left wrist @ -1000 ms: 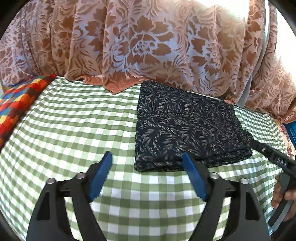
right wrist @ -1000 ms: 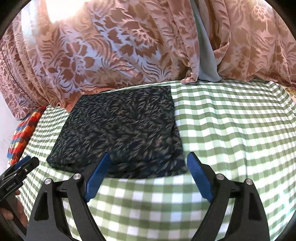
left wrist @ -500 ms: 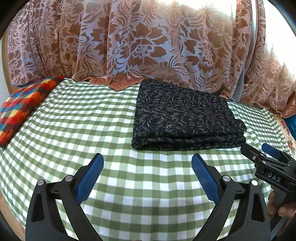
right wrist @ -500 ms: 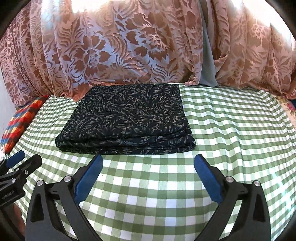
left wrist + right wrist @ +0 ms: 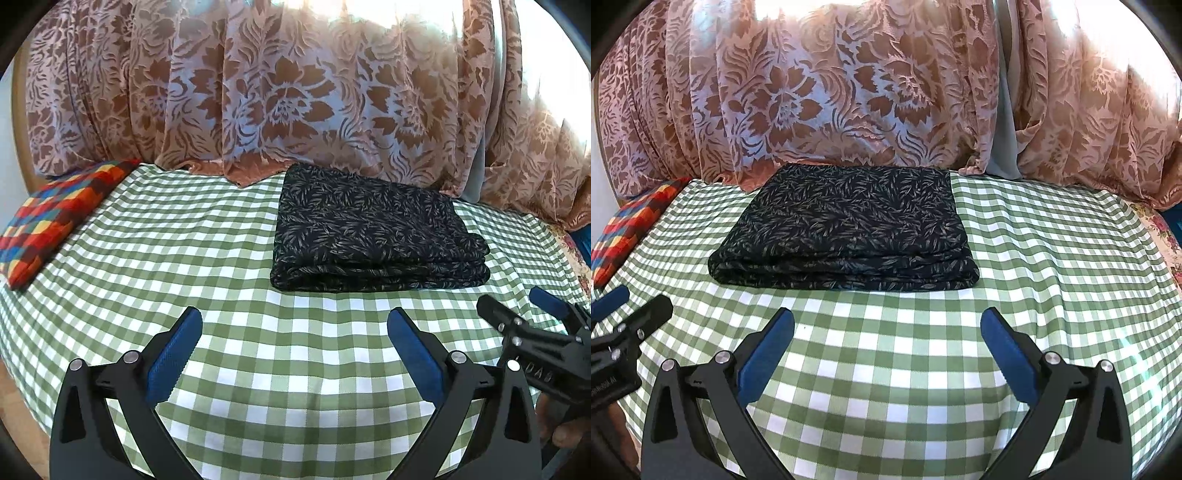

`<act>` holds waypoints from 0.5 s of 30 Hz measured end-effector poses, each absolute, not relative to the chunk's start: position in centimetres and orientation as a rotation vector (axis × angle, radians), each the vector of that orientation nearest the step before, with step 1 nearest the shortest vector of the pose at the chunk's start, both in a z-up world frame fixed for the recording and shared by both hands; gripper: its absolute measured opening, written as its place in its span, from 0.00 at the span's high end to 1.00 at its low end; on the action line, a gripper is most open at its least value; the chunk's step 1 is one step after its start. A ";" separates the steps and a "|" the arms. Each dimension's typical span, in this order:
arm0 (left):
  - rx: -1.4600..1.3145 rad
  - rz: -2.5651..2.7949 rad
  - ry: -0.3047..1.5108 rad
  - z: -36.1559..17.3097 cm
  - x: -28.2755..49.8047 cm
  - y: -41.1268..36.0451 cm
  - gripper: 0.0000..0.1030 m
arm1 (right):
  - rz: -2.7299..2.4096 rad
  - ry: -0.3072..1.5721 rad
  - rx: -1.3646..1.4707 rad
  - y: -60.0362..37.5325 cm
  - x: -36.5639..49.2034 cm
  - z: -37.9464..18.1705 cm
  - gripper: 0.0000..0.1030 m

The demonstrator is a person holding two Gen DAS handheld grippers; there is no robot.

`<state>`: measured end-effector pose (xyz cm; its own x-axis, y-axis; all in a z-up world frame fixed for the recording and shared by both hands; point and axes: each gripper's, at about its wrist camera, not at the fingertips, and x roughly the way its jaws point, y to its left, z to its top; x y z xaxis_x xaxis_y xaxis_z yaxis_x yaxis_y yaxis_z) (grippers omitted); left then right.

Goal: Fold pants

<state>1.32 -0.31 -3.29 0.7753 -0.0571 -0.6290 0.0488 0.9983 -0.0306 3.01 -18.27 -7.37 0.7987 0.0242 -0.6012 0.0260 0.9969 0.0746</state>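
Folded pants [image 5: 373, 236] lie on the worktop [image 5: 184, 251], far side, touching the curtain [image 5: 295, 92] behind. Cushion [image 5: 55, 218] at far left edge. Both claws near side, apart from pants.

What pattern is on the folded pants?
Dark, nearly black pants with a small pale leaf print, clearest in the right wrist view.

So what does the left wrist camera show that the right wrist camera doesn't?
Only the left wrist view shows the right gripper from outside, at its right edge, with part of a hand below it. Only the right wrist view shows the left gripper at its left edge and the grey gap between the curtains. Both show the folded dark leaf-print pants on the green checked cloth, the colourful cushion, the floral curtain and open blue fingers.
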 end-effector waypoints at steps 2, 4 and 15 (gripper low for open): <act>-0.013 -0.044 0.678 -3.3 1.2 -0.1 0.04 | -0.006 0.639 0.070 -18.0 2.7 -7.4 0.02; -0.019 -0.041 0.673 -3.2 1.1 0.1 0.04 | -0.010 0.633 0.062 -17.8 2.5 -7.4 0.02; -0.003 -0.038 0.661 -3.3 0.8 0.2 0.04 | -0.012 0.628 0.070 -17.7 2.2 -7.2 0.02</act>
<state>0.79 0.17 -3.34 0.7886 -0.0364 -0.6138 0.0347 0.9993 -0.0147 2.24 -17.71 -7.25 0.8094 0.0097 -0.5872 0.0330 0.9975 0.0620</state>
